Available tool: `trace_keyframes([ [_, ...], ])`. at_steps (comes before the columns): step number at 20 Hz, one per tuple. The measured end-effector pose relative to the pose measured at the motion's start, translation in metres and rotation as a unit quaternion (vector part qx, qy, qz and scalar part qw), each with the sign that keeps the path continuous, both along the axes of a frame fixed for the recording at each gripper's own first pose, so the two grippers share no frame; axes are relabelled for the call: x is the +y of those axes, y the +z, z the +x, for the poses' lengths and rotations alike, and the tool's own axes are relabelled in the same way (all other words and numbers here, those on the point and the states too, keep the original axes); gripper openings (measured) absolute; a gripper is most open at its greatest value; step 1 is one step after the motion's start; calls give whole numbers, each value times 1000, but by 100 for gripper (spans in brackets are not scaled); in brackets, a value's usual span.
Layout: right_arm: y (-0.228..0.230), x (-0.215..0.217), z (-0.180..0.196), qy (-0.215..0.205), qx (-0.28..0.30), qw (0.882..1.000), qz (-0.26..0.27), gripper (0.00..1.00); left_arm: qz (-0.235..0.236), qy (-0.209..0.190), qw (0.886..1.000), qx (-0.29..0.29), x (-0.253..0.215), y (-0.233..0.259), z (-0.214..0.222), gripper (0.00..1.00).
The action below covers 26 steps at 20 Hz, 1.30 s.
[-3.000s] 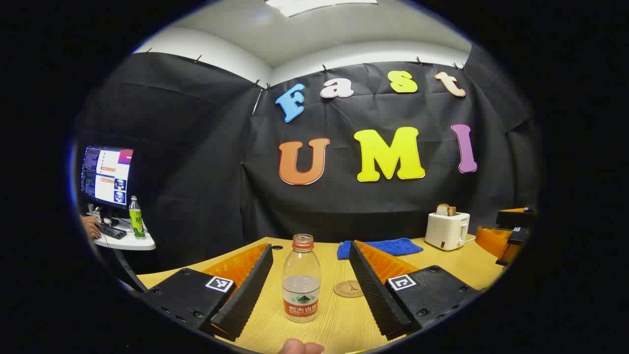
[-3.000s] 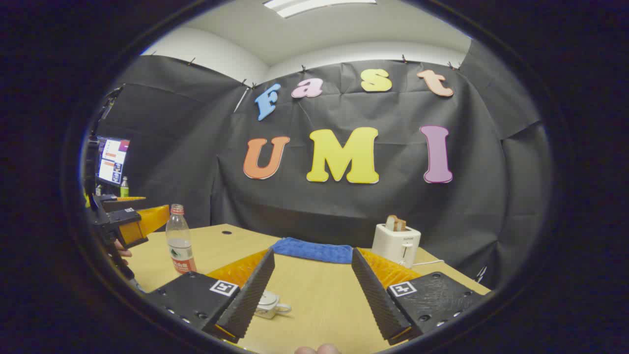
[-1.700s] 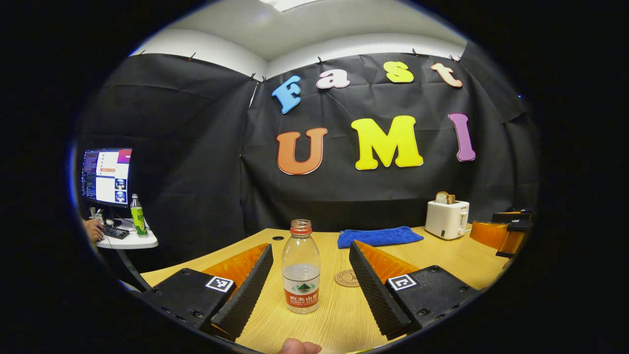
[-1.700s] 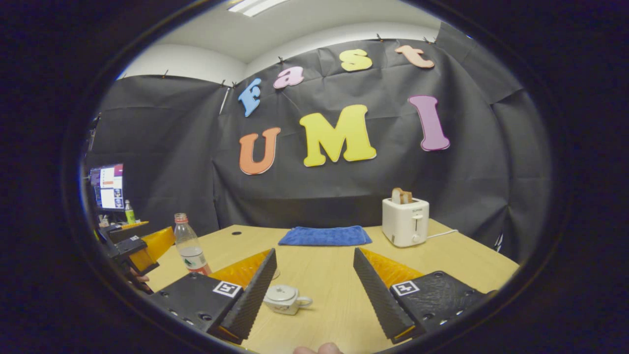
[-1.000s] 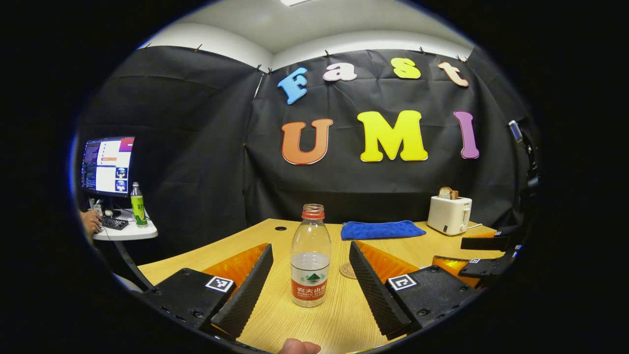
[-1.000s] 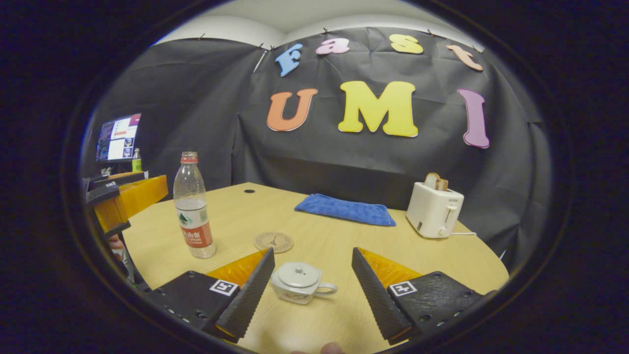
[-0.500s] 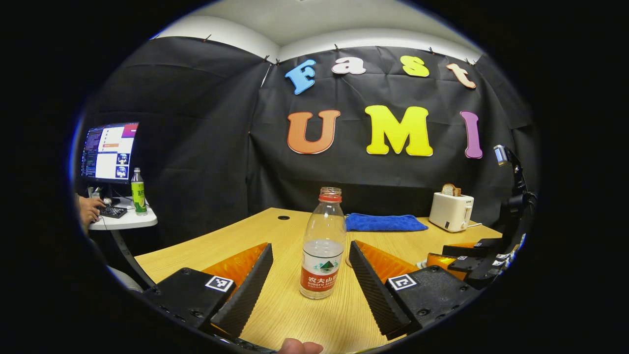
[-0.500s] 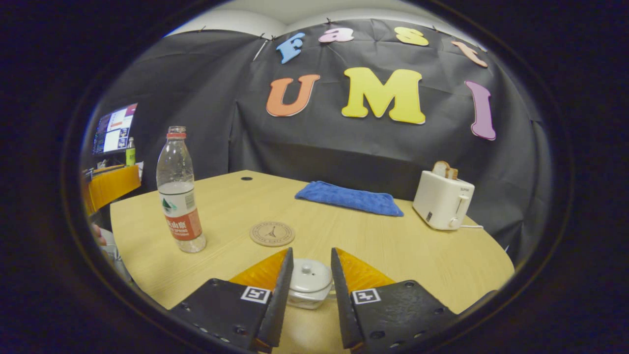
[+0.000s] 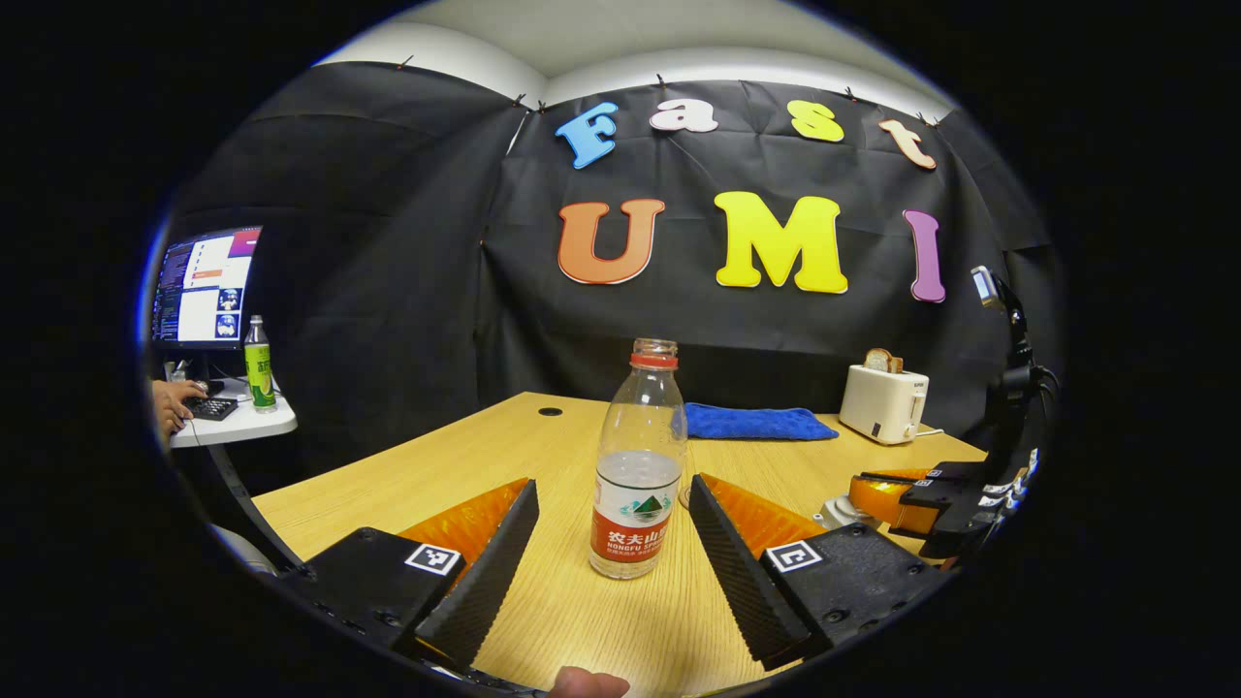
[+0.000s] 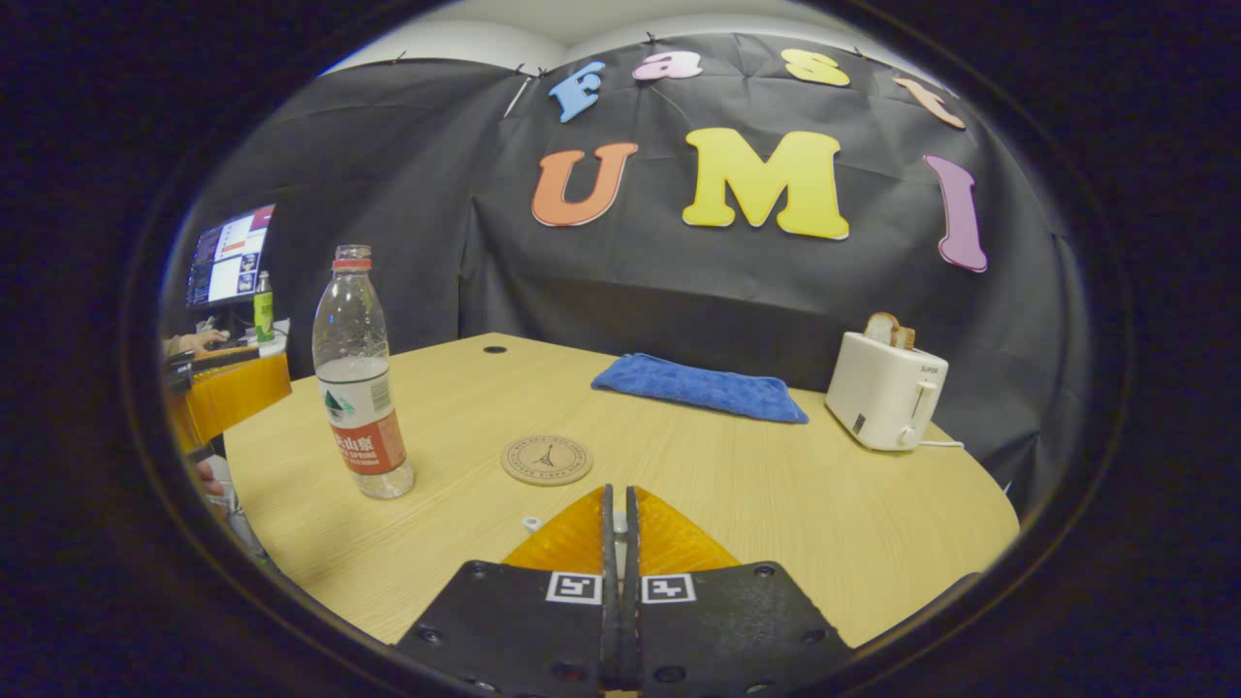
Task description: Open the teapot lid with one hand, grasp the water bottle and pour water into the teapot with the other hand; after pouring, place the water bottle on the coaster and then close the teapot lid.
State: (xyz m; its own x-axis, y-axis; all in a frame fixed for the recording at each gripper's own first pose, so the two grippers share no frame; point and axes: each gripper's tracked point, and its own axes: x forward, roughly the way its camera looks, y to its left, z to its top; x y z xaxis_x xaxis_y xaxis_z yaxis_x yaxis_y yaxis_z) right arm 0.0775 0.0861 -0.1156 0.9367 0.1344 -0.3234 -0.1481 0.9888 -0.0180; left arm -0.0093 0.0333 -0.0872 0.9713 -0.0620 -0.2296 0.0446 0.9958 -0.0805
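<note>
The clear water bottle [image 9: 635, 485], uncapped with a red label, stands upright on the wooden table [image 9: 465, 465] between the fingers of my open left gripper [image 9: 613, 483], which do not touch it. In the right gripper view the bottle [image 10: 359, 388] stands far left, with the left gripper [image 10: 231, 393] beside it. The round coaster [image 10: 546, 460] lies just beyond my right gripper [image 10: 618, 492], which is shut on the teapot lid's knob. The white teapot [image 10: 530, 523] is nearly hidden beneath its fingers. From the left gripper view, the right gripper [image 9: 916, 490] sits low over the teapot [image 9: 836, 511].
A blue towel [image 10: 700, 387] lies at the back of the table, and a white toaster [image 10: 884, 393] with bread stands at the back right. Off the table's left, a side desk holds a monitor [image 9: 202, 301] and a green bottle [image 9: 257, 361]; a person's hand rests there.
My right gripper came down over the teapot and shut its fingers on the lid knob. My left gripper moved closer to the bottle and stays open around it.
</note>
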Motion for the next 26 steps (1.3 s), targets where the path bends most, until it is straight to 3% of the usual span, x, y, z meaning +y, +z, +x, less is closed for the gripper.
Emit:
trace_keyframes([
  [10,40,-8,-8,19,-38,999,15,0,-9,-42,997,57,-15,-43,23,98],
  [19,54,-34,-25,12,-48,999,18,0,0,-47,997,59,-19,-49,44,98],
  [20,53,-36,-26,12,-46,999,20,0,4,-46,997,57,-18,-50,47,94],
  [21,51,-39,-28,11,-43,999,24,0,10,-45,997,59,-18,-50,49,83],
  [26,44,-57,-33,4,-33,999,36,0,72,-32,995,56,-13,-33,45,76],
])
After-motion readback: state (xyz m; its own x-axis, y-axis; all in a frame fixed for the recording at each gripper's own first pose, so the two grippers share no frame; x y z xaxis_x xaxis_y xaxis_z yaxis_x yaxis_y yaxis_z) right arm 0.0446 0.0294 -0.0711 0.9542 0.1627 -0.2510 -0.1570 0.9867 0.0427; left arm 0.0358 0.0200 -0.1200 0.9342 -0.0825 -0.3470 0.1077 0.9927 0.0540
